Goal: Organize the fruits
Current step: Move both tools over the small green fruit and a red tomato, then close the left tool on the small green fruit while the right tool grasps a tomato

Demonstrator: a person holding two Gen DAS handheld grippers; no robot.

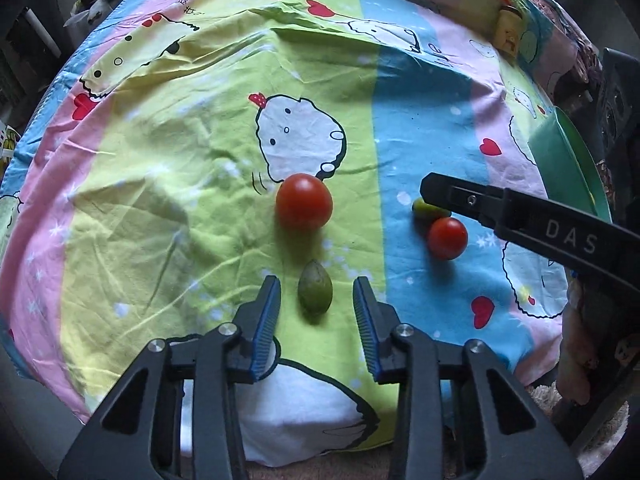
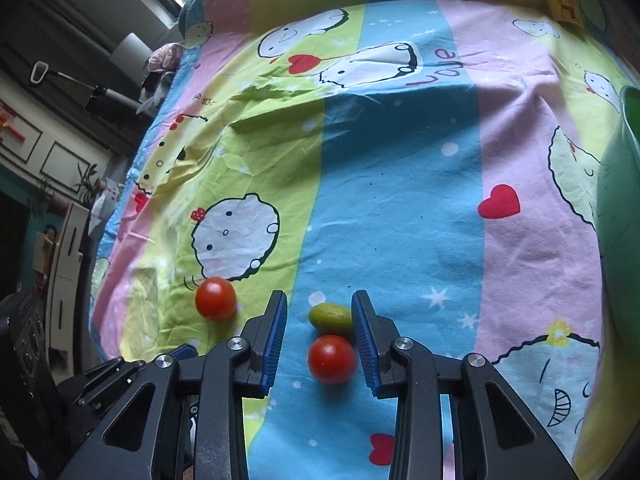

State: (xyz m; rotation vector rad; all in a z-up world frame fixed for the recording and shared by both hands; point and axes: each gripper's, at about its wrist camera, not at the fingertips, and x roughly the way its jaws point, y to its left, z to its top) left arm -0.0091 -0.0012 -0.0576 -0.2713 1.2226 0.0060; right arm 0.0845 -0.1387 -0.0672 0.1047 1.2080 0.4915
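In the left wrist view my left gripper [image 1: 316, 286] is open, its jaws either side of a green oval fruit [image 1: 315, 292] that lies on the cloth. A large red tomato [image 1: 304, 201] lies just beyond it. To the right lie a smaller red tomato [image 1: 447, 238] and a small green fruit [image 1: 430, 210], partly hidden under my right gripper's finger [image 1: 460, 198]. In the right wrist view my right gripper [image 2: 319, 300] is open around the small tomato [image 2: 332, 359] and the green fruit [image 2: 331, 316]. The large tomato [image 2: 215, 298] lies to its left.
A cartoon-print cloth [image 1: 200, 140] covers the surface. A green bowl [image 1: 568, 160] stands at the right edge; it also shows in the right wrist view [image 2: 620, 200]. A small yellow object [image 1: 508, 28] sits at the far right. Furniture surrounds the cloth's left side.
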